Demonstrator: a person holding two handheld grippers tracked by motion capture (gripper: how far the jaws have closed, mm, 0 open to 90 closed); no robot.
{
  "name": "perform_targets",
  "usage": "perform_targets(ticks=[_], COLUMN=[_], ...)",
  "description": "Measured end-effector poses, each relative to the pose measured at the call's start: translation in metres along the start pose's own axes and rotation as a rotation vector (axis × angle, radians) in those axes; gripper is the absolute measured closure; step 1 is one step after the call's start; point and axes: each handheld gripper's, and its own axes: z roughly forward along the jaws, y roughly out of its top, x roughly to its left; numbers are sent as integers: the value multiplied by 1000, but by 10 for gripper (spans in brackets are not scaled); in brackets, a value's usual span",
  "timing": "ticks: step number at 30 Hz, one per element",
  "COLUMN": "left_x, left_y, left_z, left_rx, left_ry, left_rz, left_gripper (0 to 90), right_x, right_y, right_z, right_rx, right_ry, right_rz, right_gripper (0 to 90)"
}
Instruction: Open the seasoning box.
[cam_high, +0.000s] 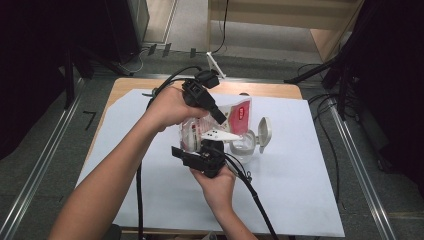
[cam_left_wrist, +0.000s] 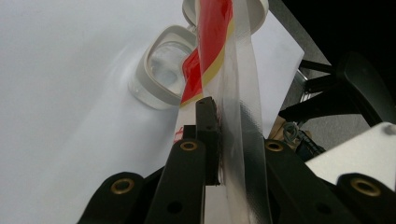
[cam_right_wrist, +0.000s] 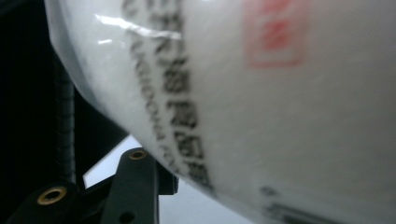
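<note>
While the left gripper fingers pinch the bag top and the right gripper fingers clasp its belly, tip slowly over the open jar.

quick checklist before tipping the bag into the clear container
1. Left tool clamped on the bag edge: ok.
2. Right tool gripping the bag's bulging body: cannot tell, jaws mostly hidden.
3. Container lid flipped open: ok.
4. Bag mouth open: cannot tell.
5. Bag over the container opening: ok in the high view, just above it.
6. Container upright on the white sheet: ok.
</note>
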Motion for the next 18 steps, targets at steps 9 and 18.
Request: perform_targets(ticks=[9, 18], left_x=[0, -2], left_y=[-1, -1], left_z=[3, 2], left_rx=[-7, -6], left_ry=[-17, -3], left_rz=[-2, 27], left_gripper=[833, 844], right_x=[-1, -2], right_y=[-2, -3], right_z=[0, -4], right_rx=[-2, -15], right_ry=[-4, 20], right_rz=[-1, 11], right_gripper=[622, 622])
